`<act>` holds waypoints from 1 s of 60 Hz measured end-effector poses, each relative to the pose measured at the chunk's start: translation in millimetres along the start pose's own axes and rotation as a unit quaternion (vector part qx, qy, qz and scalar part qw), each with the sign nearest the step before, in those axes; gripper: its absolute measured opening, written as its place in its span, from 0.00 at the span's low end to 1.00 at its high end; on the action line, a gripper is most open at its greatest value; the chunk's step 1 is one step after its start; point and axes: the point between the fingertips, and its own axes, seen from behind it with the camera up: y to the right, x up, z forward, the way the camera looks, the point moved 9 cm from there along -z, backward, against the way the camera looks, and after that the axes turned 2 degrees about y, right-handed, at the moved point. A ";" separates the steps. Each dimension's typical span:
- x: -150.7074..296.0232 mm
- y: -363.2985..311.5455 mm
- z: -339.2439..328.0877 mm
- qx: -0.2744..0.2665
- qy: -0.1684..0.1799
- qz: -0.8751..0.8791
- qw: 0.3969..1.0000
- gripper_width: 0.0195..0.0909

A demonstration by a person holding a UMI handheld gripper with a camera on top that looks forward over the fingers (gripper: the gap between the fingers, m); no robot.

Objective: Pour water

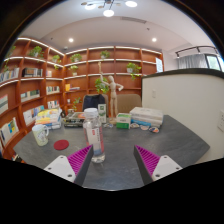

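A clear plastic bottle with a pale label stands upright on the grey table. Its base sits between my fingers, close to the left pad, with a wide gap to the right pad. My gripper is open and holds nothing. A white mug stands on the table off to the left, beyond the left finger. A small red round disc lies between the mug and the bottle.
Clear plastic boxes and a green container sit at the table's far side, with more clutter at the far left. A vase with plants stands behind the bottle. Wooden shelves line the back wall.
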 end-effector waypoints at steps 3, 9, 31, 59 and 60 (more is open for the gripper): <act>3.7 -0.5 8.3 0.020 0.014 0.002 1.000 0.94; 0.2 -20.5 22.6 0.055 0.032 0.014 0.998 0.94; -7.4 -53.6 109.7 0.043 0.042 -0.001 0.998 0.84; -5.5 -57.6 136.9 0.005 0.085 -0.052 0.995 0.21; -5.4 -57.4 137.1 0.004 0.084 -0.054 0.995 0.21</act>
